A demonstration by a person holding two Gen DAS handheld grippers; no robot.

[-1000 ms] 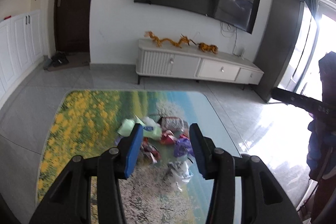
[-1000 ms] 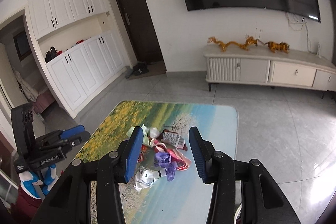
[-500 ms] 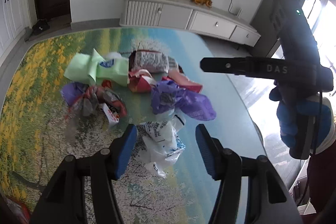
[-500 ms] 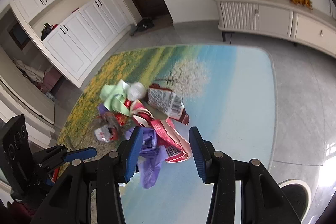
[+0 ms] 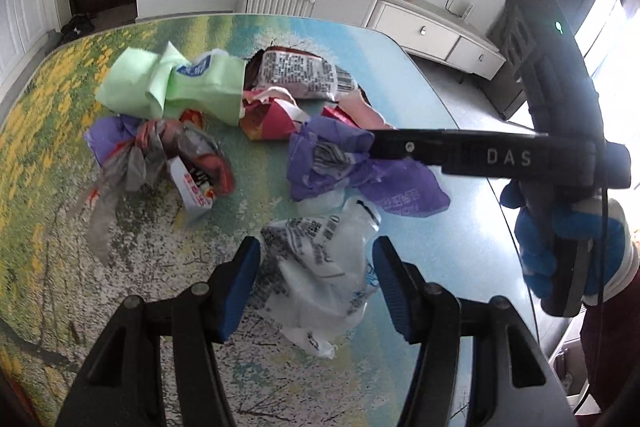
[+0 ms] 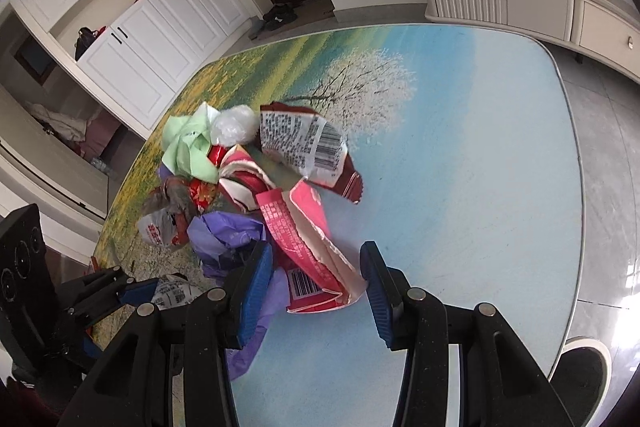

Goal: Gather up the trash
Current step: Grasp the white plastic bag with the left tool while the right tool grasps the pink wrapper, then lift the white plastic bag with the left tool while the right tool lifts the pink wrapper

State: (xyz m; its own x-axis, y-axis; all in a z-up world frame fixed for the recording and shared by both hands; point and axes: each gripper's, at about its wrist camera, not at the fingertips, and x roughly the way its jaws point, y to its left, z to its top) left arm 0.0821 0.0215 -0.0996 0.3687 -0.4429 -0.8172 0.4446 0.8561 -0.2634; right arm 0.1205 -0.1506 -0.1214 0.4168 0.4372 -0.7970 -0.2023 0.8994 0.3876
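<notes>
The trash lies heaped mid-table [image 6: 480, 155]. My left gripper [image 5: 316, 283] stands open, jaws either side of a white bag [image 5: 320, 267] at the heap's near edge, not pinching it. My right gripper [image 6: 316, 283] is open too, straddling a pink wrapper [image 6: 308, 239], its left jaw against a purple bag [image 6: 224, 231]. Green paper [image 5: 172, 87] lies at the far side.

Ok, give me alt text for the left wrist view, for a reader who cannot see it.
The open left gripper straddles a crumpled clear plastic bag on a landscape-print table. Beyond it lies a pile of wrappers: a purple bag, a light green wrapper and a printed snack bag. The right gripper reaches in from the right over the purple bag.
</notes>
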